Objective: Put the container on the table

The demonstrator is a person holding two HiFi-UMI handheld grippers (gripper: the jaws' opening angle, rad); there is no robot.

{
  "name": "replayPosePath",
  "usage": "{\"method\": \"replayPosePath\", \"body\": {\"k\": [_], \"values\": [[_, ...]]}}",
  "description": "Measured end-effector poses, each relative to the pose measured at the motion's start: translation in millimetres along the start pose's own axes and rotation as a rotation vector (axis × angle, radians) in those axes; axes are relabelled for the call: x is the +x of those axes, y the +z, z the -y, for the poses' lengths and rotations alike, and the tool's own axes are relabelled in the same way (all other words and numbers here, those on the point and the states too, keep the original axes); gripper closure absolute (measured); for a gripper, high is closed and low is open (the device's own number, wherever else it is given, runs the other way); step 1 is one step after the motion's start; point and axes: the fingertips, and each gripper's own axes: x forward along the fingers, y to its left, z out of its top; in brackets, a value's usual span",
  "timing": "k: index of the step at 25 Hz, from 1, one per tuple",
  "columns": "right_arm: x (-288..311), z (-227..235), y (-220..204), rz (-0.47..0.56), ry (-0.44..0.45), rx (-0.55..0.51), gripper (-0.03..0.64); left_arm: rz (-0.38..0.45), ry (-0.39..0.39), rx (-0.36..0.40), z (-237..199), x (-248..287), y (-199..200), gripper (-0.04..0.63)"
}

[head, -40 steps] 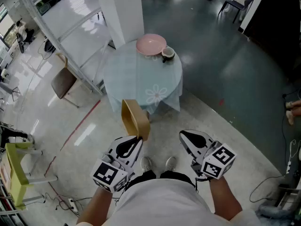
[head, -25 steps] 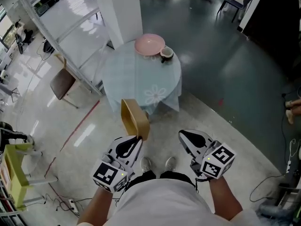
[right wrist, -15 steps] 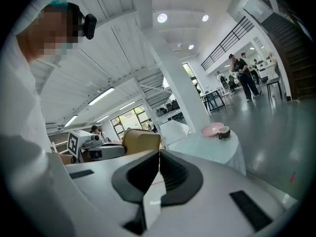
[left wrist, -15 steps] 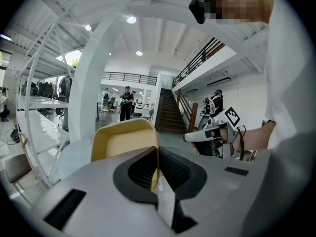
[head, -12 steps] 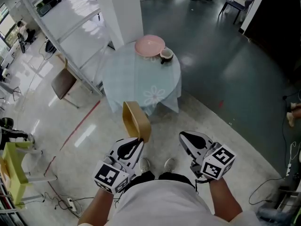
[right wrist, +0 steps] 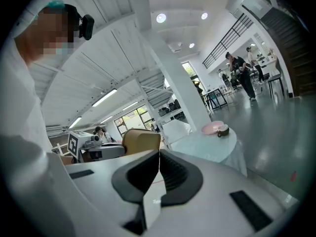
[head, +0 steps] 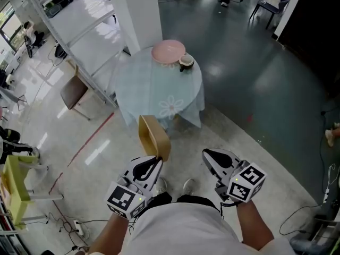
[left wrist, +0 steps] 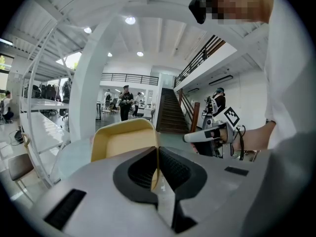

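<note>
My left gripper (head: 154, 161) (left wrist: 157, 157) is shut on one wall of a tan, open-topped container (head: 153, 137) (left wrist: 124, 139), which stands on edge in the air above the floor, short of the table. The same container (right wrist: 140, 141) shows at the left in the right gripper view. My right gripper (head: 211, 157) (right wrist: 159, 163) is shut with nothing in it, held level beside the left one. Ahead stands a round table (head: 143, 89) (right wrist: 202, 147) under a pale blue cloth with a flower print.
A pink plate (head: 168, 51) (right wrist: 212, 128) and a small dark cup (head: 186, 62) (right wrist: 223, 129) sit at the table's far edge. A white pillar (head: 137, 15) rises behind it, a brown chair (head: 73, 93) is at the left, and white racks (head: 69, 31) stand beyond.
Both grippers and the container have come a little closer to the table. The grip on the container is unchanged.
</note>
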Motion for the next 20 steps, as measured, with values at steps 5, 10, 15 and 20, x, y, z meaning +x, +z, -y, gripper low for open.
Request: {"method": "replayPosePath", "body": {"k": [5,10,15,20], "values": [[-15.1,5.3,0.6,0.004,0.027,-0.013,0.594,0.005,0.017,0.007,15.8,6.8,1.1,0.561],[-30.0,13.5,-0.8,0.013,0.037,-0.015,0.594,0.012,0.030,0.024,30.1,12.7,1.6,0.561],[-32.3,15.9,3.7,0.026,0.053,-0.020,0.594,0.010,0.045,0.029,32.0,14.2,2.4,0.561],[-34.5,21.4,5.0,0.022,0.047,-0.013,0.594,0.012,0.044,0.027,31.5,19.3,5.7,0.561]]}}
